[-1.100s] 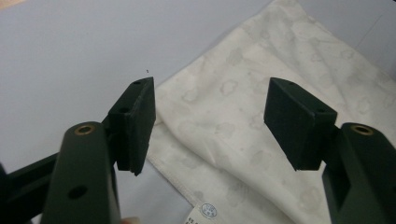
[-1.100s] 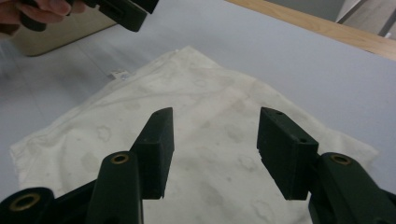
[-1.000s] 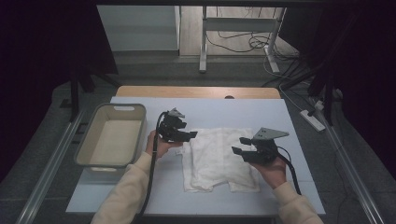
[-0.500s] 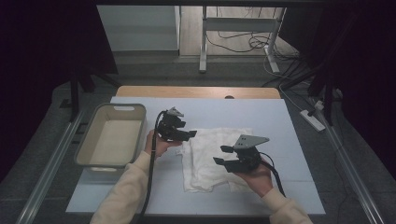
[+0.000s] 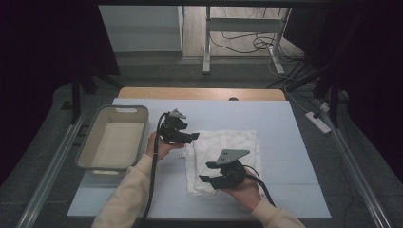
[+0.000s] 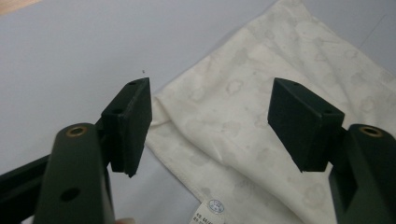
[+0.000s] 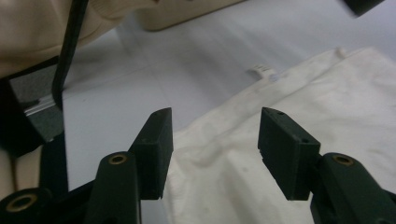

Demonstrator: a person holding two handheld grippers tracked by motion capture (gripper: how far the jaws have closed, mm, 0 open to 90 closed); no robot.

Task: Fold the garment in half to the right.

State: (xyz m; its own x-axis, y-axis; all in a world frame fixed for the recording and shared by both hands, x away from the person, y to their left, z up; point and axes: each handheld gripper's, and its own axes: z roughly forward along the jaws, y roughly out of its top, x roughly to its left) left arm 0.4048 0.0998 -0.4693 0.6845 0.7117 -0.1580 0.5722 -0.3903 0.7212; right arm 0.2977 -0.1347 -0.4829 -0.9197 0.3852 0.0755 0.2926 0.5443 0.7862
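- The white cloth [image 5: 223, 160] lies folded flat at the centre of the blue surface [image 5: 285, 118], right of the beige tub [image 5: 114, 140].
- It looks light, soft and limp; likely to sag and unfold when lifted.
- Left tool [image 5: 190, 137] hovers open at the cloth's upper-left corner beside the label [image 6: 209, 212]; right tool [image 5: 204, 179] hovers open over the lower-left edge.
- Pinch corners or a doubled edge, catching all layers.
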